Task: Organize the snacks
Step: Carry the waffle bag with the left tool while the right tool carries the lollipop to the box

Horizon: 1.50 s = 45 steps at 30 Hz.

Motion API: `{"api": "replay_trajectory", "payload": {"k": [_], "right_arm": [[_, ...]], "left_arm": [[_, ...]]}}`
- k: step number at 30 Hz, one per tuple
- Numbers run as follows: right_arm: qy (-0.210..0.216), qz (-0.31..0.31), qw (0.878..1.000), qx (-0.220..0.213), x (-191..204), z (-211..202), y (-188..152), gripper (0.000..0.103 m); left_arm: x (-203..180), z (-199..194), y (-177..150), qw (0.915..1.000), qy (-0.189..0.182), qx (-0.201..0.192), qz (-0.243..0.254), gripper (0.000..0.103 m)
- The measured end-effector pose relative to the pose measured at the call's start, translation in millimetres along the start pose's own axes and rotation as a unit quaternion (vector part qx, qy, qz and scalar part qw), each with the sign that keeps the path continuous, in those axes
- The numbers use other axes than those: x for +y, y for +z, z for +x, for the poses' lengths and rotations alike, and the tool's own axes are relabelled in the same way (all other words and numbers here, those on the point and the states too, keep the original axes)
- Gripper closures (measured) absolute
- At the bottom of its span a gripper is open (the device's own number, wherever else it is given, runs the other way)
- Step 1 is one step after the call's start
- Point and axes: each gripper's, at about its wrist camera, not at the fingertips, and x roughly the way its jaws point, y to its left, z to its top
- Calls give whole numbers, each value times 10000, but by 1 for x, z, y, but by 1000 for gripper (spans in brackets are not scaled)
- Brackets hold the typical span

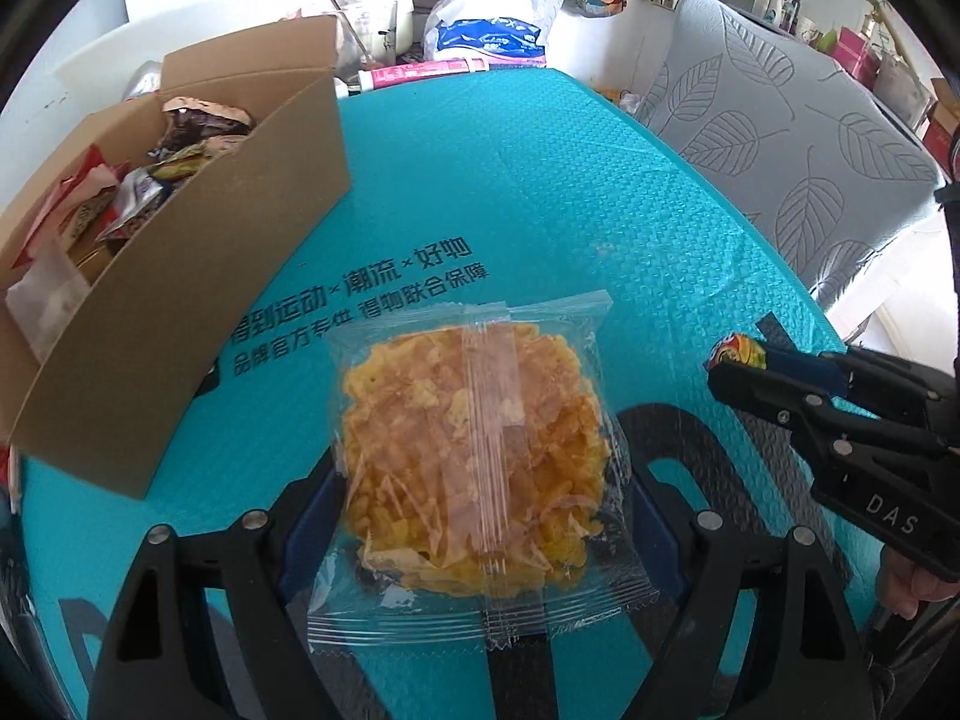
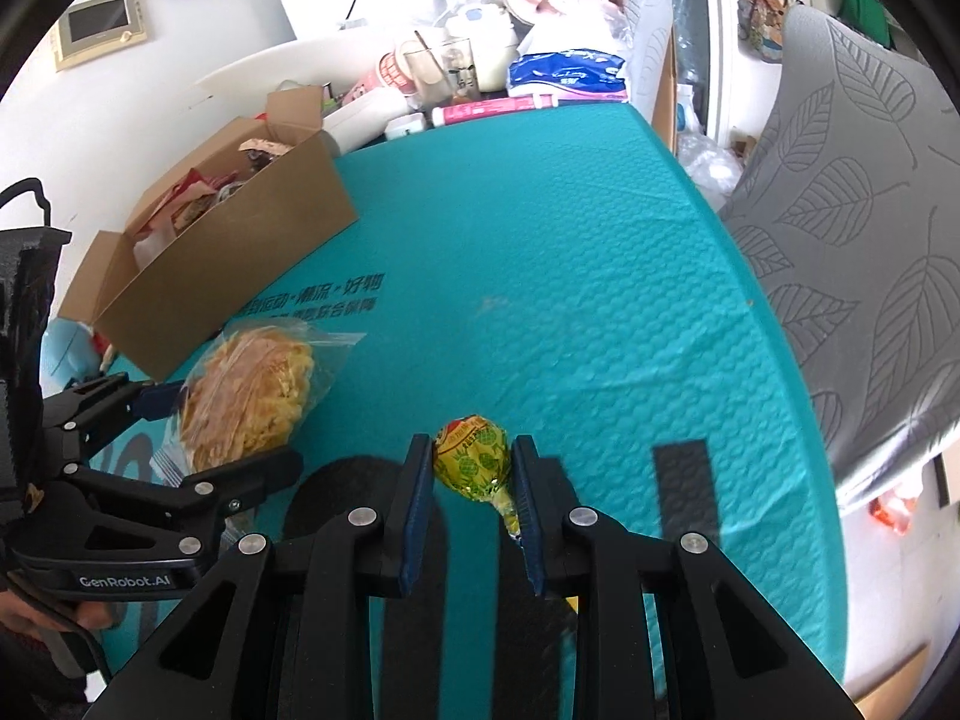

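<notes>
Your left wrist camera looks forward along its fingers, low over the teal mat [image 1: 540, 180], with the cracker packet [image 1: 474, 456] filling the near centre and the box [image 1: 198, 312] close on its left. Your right wrist camera sits further right, facing the same way, equally low, with the lollipop [image 2: 474, 465] right in front. Both views share the mat, the box [image 2: 240, 252], the packet [image 2: 252, 396] and the far clutter. Each camera also catches the other gripper: right gripper [image 1: 729, 369] at the left view's right edge, left gripper [image 2: 234, 432] at the right view's left edge.
</notes>
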Motion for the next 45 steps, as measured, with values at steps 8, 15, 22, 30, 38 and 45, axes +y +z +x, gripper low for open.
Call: {"api": "replay_trajectory", "payload": {"k": [8,15,22,30,38,45], "right_arm": [[353,-84,9993,-90,29,-16,-8,77],[695,-506,9957,-341,66,-30,12,77],[912,-918,9895,-651,104,-43,50,77],[1095,-1384,9795,-975,142,-56,101,77],[1205,-1541,9725,-1266,166,-52,150,77],[1280,-1579,9678,-1481,182,-38,193,77]], "left_arm": [[16,-37,-9,9991,-29,-334,-276,19],[36,-79,-7,9954,170,-814,-477,19],[65,-114,12,9878,360,-1376,-637,19],[100,-152,47,9709,666,-2164,-779,19],[136,-168,85,9576,747,-2621,-940,19],[171,-166,116,9499,722,-2817,-1144,19]]}}
